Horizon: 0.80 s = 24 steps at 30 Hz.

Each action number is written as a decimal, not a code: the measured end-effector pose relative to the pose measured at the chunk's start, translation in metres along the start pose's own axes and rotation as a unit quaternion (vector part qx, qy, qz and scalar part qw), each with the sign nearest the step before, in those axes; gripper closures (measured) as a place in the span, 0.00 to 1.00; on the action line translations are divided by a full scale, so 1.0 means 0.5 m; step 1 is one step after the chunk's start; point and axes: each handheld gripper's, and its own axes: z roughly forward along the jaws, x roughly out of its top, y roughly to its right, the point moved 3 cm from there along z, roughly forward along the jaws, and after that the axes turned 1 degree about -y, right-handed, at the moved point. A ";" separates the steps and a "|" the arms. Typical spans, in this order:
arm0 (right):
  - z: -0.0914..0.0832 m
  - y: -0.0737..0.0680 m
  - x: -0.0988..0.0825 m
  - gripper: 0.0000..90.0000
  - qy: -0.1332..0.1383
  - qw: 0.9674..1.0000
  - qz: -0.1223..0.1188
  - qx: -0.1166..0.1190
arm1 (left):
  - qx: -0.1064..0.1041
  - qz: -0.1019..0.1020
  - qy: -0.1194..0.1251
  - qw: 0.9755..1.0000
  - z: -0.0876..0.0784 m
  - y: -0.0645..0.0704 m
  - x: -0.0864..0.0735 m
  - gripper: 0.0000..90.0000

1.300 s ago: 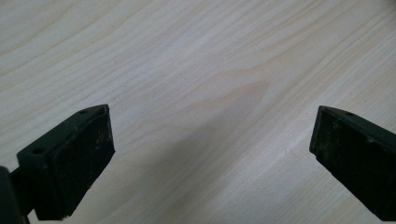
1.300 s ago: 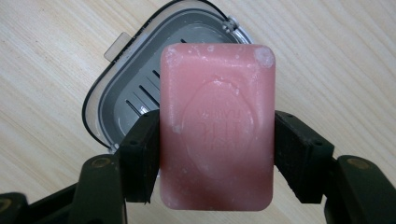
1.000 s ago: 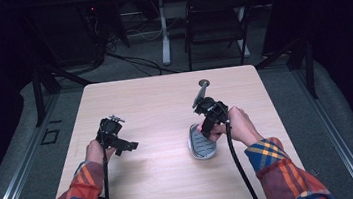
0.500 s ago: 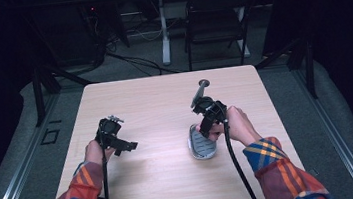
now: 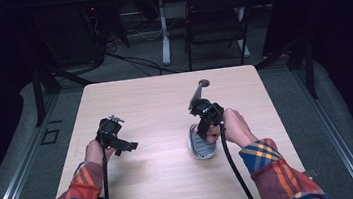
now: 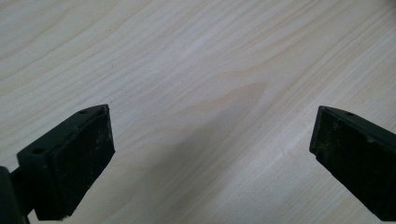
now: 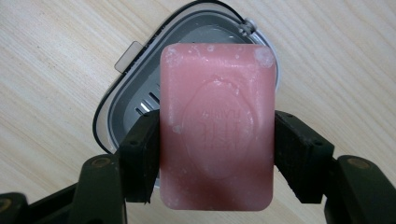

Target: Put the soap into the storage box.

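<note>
**Pink soap bar hangs over its dish**

The right gripper (image 7: 217, 154), which was a little farther up the table a second ago, is now hanging directly over the grey soap dish (image 5: 202, 146), its jaws clamping a pink soap bar (image 7: 217, 126) by the long sides, which suggests a placing or a lifting out. The bar is looking rounded, stamped and flecked white. The left gripper (image 6: 210, 154) is idling wide open over bare table (image 5: 140, 103).

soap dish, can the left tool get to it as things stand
Probably yes. The left tool is open and holds nothing, with bare table between it and the soap dish. But the right tool holds the soap right above it.
</note>
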 end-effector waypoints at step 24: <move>0.048 -0.025 0.019 0.39 -0.038 0.999 0.028 -0.008 | -0.003 0.001 0.000 1.000 0.000 0.000 -0.001 0.00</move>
